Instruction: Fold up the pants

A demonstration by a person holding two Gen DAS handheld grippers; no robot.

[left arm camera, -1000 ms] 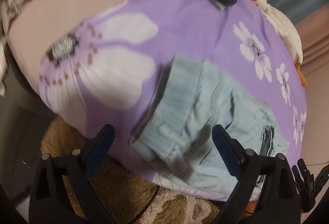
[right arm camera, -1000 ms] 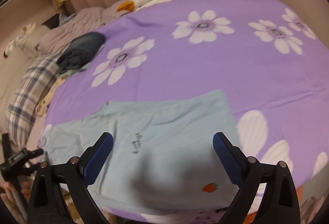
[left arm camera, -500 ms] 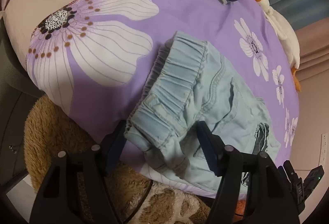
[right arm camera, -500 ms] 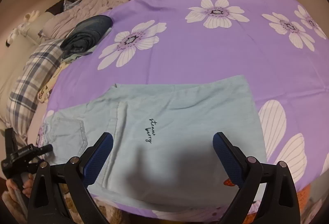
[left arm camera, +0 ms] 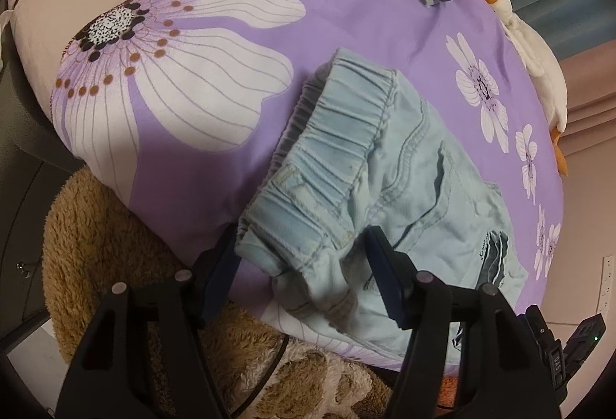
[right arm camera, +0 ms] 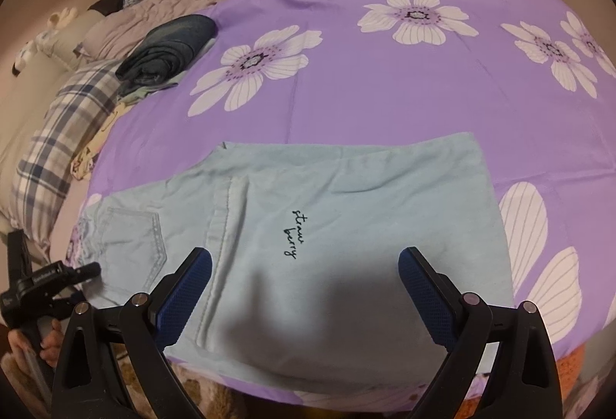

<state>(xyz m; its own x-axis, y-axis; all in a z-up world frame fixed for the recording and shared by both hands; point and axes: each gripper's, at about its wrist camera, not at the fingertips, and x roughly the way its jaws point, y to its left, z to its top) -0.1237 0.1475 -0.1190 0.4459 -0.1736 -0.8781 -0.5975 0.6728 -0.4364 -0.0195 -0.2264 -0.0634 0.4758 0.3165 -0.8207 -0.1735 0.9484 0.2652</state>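
One pair of pants [left arm camera: 389, 188], two grippers.
Left gripper [left arm camera: 304, 274] straddles the waistband at lower centre, fingers parted; right gripper [right arm camera: 304, 297] hovers wide open.

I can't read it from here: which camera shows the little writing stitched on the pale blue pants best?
The right wrist view. There the dark lettering lies flat and facing the camera on the pants, in the open between the right hand-held gripper's fingers. The left wrist view shows mostly the elastic waistband; the writing is only a tiny sliver at the edge.
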